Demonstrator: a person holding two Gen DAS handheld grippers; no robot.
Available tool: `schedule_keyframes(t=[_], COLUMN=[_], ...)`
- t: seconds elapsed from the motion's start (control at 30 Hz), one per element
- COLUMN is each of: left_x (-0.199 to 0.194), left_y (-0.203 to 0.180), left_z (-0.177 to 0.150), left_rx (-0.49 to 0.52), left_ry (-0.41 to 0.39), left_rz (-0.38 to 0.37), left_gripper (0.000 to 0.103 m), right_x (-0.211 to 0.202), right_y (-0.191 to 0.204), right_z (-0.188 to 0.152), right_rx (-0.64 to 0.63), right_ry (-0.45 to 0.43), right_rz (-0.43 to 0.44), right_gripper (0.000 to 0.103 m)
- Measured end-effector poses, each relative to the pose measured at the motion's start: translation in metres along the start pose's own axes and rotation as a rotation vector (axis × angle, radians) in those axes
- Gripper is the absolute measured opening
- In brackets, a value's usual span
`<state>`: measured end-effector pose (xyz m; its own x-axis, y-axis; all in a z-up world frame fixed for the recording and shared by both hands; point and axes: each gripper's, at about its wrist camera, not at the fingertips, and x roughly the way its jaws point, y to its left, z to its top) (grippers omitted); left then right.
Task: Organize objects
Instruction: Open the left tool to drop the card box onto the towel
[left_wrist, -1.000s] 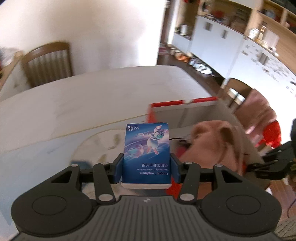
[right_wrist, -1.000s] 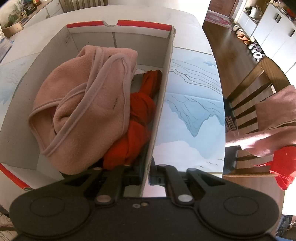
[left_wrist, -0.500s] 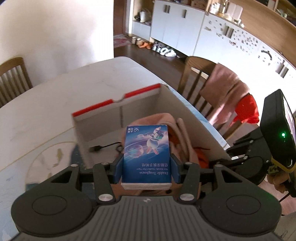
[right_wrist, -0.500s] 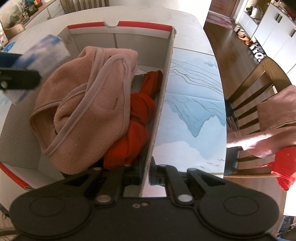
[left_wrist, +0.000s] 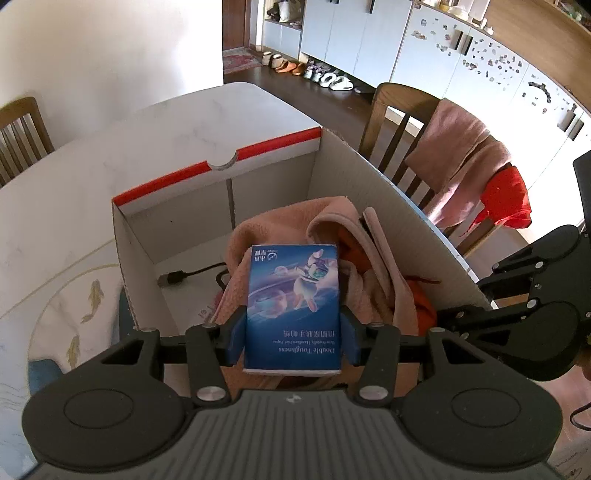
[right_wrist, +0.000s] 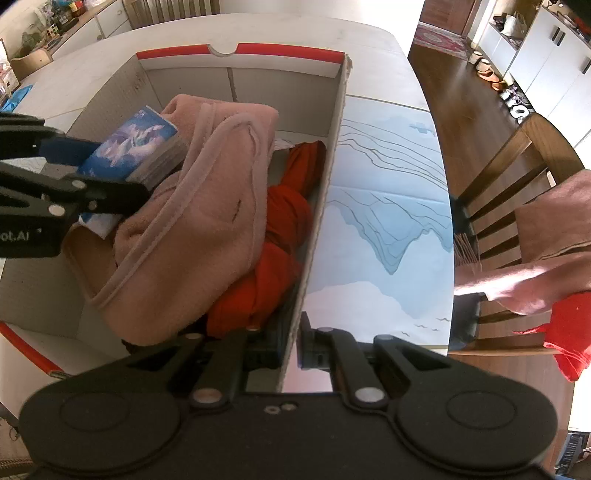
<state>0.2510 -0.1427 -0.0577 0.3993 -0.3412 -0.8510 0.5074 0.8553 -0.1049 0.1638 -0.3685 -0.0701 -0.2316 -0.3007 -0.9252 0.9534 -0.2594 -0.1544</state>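
A blue tissue pack sits between the blue pads of my left gripper, which is shut on it. In the right wrist view the pack hangs just over the left side of a pink fleece. The fleece lies inside a white cardboard box with a red rim. A red cloth is tucked beside the fleece, against the box's right wall. My right gripper is shut on the near end of that wall. A black USB cable lies on the box floor.
The box stands on a white table with a blue mountain-print mat and a fish-print mat. A wooden chair draped with pink and red cloths stands right of the table. Another chair stands at the far left.
My left gripper carried the tissue pack rightward and down, from beside the box to over the pink fleece inside it. The right gripper kept its hold on the box wall.
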Motion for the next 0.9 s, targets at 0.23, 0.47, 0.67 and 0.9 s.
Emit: schedule_keyframes(t=[0.23, 0.47, 0.67, 0.9], left_x=[-0.006, -0.018, -0.035, -0.056], left_y=[0.004, 0.006, 0.003, 0.004], left_z=[-0.008, -0.017, -0.026, -0.041], left_rx=[-0.016, -0.058, -0.092, -0.151], left_ry=[-0.013, -0.037, -0.081, -0.134], left_rz=[-0.025, -0.022, 0.010, 0.049], left_gripper=[0.064, 0.067, 0.068, 0.071], right_x=[0.000, -0.001, -0.006, -0.020], right_y=[0.000, -0.001, -0.002, -0.002], right_z=[0.001, -0.001, -0.004, -0.008], right_rx=[0.003, -0.028, -0.071, -0.110], right_ry=[-0.002, -0.009, -0.025, -0.054], right_rz=[0.002, 0.007, 0.016, 0.026], right_gripper=[0.007, 0.007, 0.009, 0.010])
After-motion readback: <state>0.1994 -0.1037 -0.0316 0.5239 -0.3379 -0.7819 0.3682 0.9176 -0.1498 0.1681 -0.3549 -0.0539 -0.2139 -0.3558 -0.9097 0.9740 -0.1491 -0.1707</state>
